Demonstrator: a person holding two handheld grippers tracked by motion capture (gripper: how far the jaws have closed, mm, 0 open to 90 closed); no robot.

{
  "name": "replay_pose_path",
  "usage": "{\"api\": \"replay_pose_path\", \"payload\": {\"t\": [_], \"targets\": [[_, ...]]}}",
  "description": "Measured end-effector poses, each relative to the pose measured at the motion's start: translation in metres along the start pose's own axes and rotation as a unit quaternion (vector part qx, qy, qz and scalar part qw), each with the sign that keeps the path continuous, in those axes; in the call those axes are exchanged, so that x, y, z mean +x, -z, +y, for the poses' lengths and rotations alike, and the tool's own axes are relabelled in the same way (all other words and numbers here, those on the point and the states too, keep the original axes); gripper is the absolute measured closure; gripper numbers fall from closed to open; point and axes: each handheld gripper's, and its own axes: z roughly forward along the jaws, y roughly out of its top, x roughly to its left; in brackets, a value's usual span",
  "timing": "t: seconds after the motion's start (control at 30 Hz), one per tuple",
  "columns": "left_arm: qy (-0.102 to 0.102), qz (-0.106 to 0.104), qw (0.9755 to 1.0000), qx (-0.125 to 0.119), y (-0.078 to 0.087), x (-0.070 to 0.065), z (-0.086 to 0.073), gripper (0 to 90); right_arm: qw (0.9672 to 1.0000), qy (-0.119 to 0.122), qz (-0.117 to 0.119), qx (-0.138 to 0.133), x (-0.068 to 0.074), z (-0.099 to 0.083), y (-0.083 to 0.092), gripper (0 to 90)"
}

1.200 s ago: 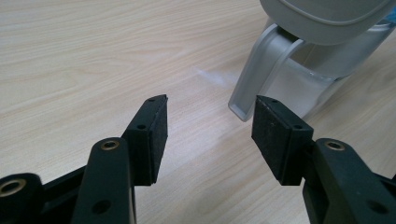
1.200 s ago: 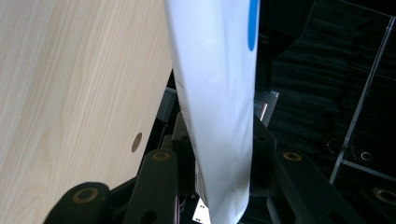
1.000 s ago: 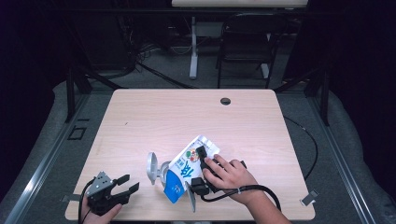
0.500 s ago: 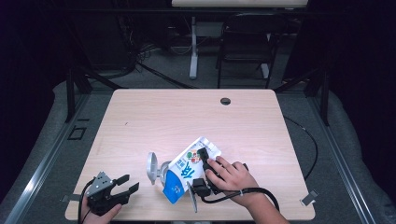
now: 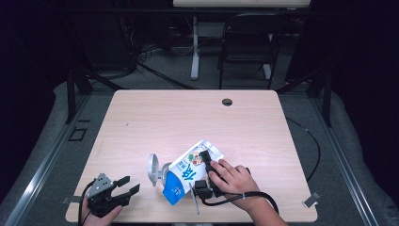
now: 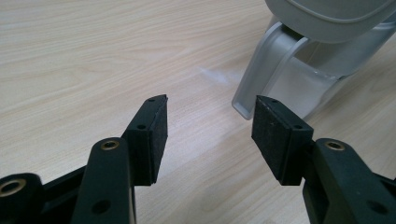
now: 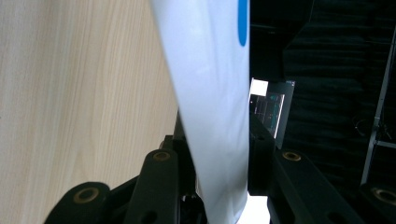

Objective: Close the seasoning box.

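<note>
A white and blue milk carton (image 5: 188, 170) lies tilted near the table's front edge. My right gripper (image 5: 203, 170) is shut on it, one jaw on each side, with a hand over the gripper. In the right gripper view the white carton wall (image 7: 210, 93) is pinched between the pads of the right gripper (image 7: 217, 154). A clear plastic jug with a grey lid (image 5: 153, 168) lies just left of the carton, touching its lower end. My left gripper (image 5: 129, 184) rests at the front left, open and holding nothing. In its own view the left gripper (image 6: 208, 126) points at the jug's handle (image 6: 273, 70), a short way off.
The wooden table (image 5: 188, 117) has a round cable hole (image 5: 227, 101) at the back. A black cable (image 5: 244, 197) loops from the right gripper by the front edge. Chair and desk legs stand on the dark floor beyond the table.
</note>
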Motion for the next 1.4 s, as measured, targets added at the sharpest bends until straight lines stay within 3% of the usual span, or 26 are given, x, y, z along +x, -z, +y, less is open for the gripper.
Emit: {"api": "replay_pose_path", "payload": {"t": [0.13, 0.2, 0.4, 0.7, 0.93, 1.3, 1.4], "targets": [[-0.001, 0.002, 1.0000, 0.003, 0.001, 0.001, 0.000, 46.1, 1.0000, -0.002, -0.002, 0.004, -0.003, 0.003, 0.002, 71.1], [0.000, 0.002, 1.0000, 0.001, 0.001, 0.001, 0.000, 46.1, 0.9998, -0.018, -0.002, -0.008, -0.002, 0.004, 0.000, 71.1], [-0.003, 0.003, 1.0000, 0.001, 0.002, 0.001, 0.000, 46.1, 0.9992, -0.040, 0.003, -0.008, -0.003, 0.004, 0.001, 71.1], [0.000, 0.005, 1.0000, -0.001, 0.002, 0.002, 0.000, 46.1, 0.9956, -0.092, 0.015, -0.012, -0.004, 0.000, 0.001, 71.2], [0.001, 0.005, 1.0000, -0.001, 0.003, 0.002, 0.000, 46.1, 0.9931, -0.115, 0.018, -0.016, -0.004, -0.001, 0.003, 71.2], [0.001, 0.006, 1.0000, -0.001, 0.002, 0.002, 0.000, 46.1, 0.9848, -0.169, 0.035, -0.018, -0.008, -0.006, 0.004, 71.2], [0.001, 0.005, 1.0000, -0.001, 0.002, 0.003, 0.000, 46.1, 0.9794, -0.195, 0.047, -0.022, -0.009, -0.007, 0.003, 71.2]]}}
